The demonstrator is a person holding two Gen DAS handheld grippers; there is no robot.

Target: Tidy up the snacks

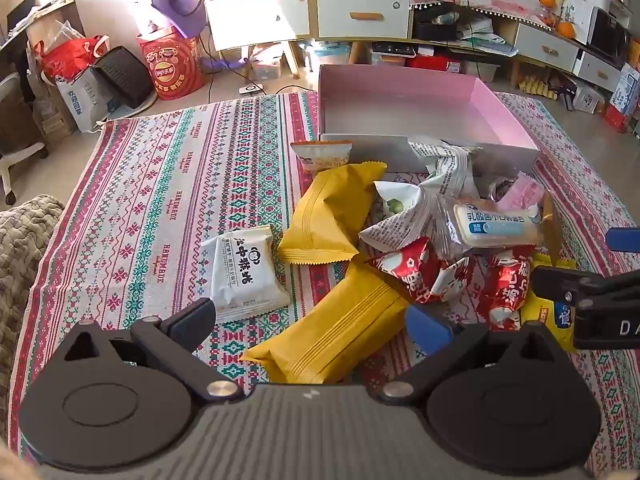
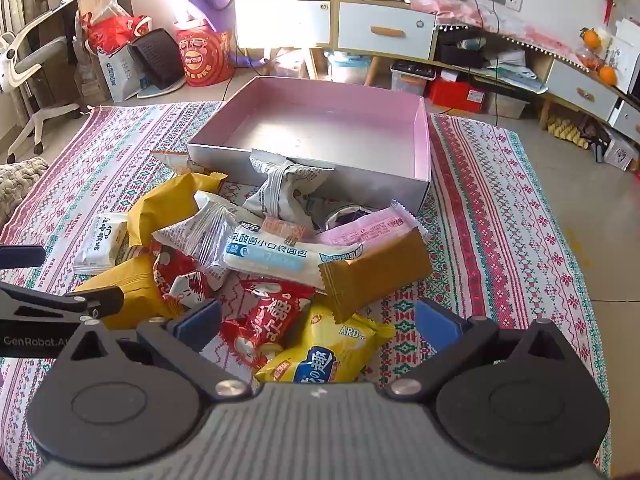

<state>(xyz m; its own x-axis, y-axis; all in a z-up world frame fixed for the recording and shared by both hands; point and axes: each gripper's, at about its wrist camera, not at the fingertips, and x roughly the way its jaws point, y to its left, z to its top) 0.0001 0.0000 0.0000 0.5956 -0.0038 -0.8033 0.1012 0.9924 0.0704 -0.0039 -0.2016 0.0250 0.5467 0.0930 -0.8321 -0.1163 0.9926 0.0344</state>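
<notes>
A: Nearest the left tool (image 1: 310,322)?
B: Mustard pack (image 1: 336,332), right between its wide-apart jaws, untouched. Long axis slanting, low-left to high-right, across the opening rather than along it.
A: Right tool (image 2: 318,324)?
B: Also spread wide, nothing gripped. Over the yellow bag (image 2: 324,354), with the red pack (image 2: 264,320) touching that bag on its left.
A: Closer to the mustard pack, then?
B: Left, clearly. Right tool's arm just beside that pack's far end, off to the right.
A: Beyond the mustard pack?
B: White pack (image 1: 246,272) just left of it and apart from the heap; a second mustard pack (image 1: 332,216) farther on; the long bread pack (image 1: 496,224) up to the right, on top of the heap.
A: And the box (image 1: 516,120)?
B: Farthest, past the whole heap, empty, near wall touched by a printed wrapper (image 1: 448,168). All on the striped mat (image 1: 160,184) on the floor.
A: Next move?
B: Probably a twist of the left wrist to square the jaws across the pack's narrow side.
</notes>
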